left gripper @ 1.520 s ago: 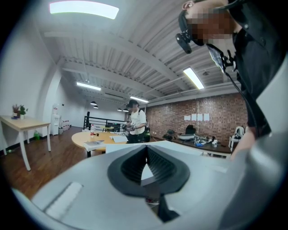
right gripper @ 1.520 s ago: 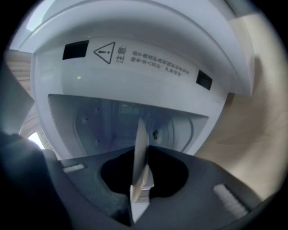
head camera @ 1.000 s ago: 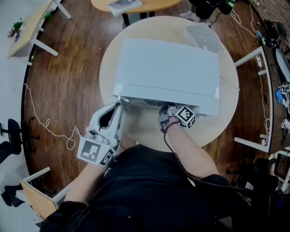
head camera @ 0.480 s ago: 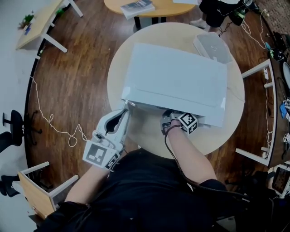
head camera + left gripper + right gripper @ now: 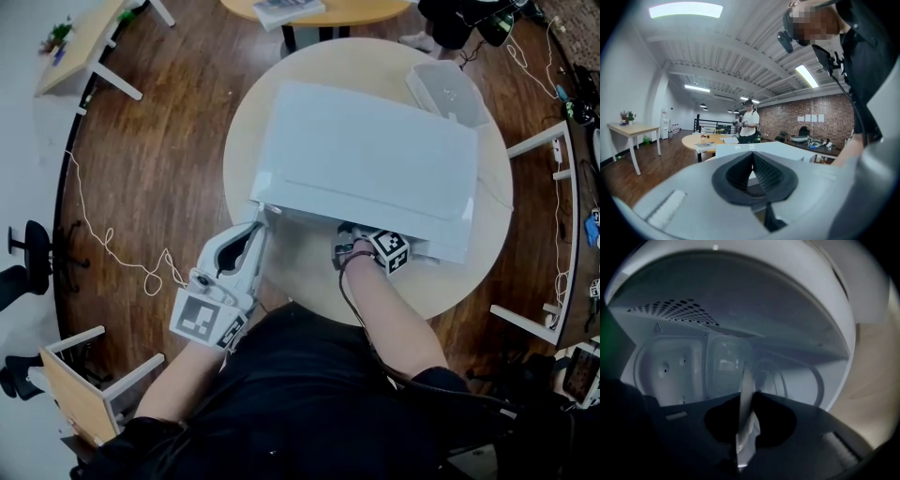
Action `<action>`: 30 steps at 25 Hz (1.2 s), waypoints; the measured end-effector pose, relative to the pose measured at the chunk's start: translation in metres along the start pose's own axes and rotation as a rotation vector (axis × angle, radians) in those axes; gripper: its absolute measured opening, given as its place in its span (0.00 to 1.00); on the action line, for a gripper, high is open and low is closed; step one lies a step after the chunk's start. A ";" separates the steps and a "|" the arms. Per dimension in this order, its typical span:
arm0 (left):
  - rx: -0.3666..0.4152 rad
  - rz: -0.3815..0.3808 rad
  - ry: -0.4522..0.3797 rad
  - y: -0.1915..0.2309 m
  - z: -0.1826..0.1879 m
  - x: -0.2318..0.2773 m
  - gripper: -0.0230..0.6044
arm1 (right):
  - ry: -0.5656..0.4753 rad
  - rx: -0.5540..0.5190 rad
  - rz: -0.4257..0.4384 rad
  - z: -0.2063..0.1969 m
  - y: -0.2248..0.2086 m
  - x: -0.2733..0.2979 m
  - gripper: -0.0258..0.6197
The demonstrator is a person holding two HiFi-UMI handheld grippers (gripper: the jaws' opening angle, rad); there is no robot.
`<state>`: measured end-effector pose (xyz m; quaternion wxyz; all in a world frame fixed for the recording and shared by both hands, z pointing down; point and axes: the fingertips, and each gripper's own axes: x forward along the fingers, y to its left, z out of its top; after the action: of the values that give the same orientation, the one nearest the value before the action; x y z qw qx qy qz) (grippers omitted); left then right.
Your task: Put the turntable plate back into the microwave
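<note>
The white microwave (image 5: 366,159) stands on a round table (image 5: 309,277). My right gripper (image 5: 749,392) reaches into its front opening, and in the head view only the marker cube (image 5: 387,249) and the hand show. Its jaws are shut on the glass turntable plate (image 5: 744,401), which appears edge-on as a thin pale sliver inside the cavity (image 5: 717,357). My left gripper (image 5: 260,223) sits at the microwave's front left corner. Its pads (image 5: 761,171) meet at the tip and I see nothing between them. The microwave's top hides the rest of the plate from above.
A clear plastic container (image 5: 445,89) lies on the table behind the microwave at the right. A white cable (image 5: 103,248) trails over the wooden floor at the left. White frames (image 5: 539,141) stand to the right. Another table (image 5: 701,139) and a standing person (image 5: 748,119) are farther off.
The head view has shifted slightly. Both grippers keep their places at the microwave's front, the right one still holding the plate in the opening.
</note>
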<state>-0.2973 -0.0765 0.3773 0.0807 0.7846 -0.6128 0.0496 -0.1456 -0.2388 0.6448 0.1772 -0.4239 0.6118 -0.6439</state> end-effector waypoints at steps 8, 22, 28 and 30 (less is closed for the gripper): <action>0.000 0.014 0.021 0.004 -0.006 -0.006 0.05 | -0.038 0.026 -0.008 0.002 -0.004 0.007 0.09; -0.010 0.037 0.022 0.009 -0.004 -0.015 0.05 | -0.065 0.046 -0.062 0.004 -0.013 0.014 0.10; -0.014 0.040 0.021 0.010 -0.004 -0.019 0.05 | -0.083 0.060 -0.090 0.005 -0.015 0.014 0.10; -0.012 0.048 0.017 0.012 -0.001 -0.020 0.05 | -0.077 0.063 -0.094 0.003 -0.015 0.015 0.10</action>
<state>-0.3138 -0.0597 0.3758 0.0894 0.7688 -0.6309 0.0545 -0.1478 -0.2495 0.6632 0.1836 -0.4710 0.5635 -0.6535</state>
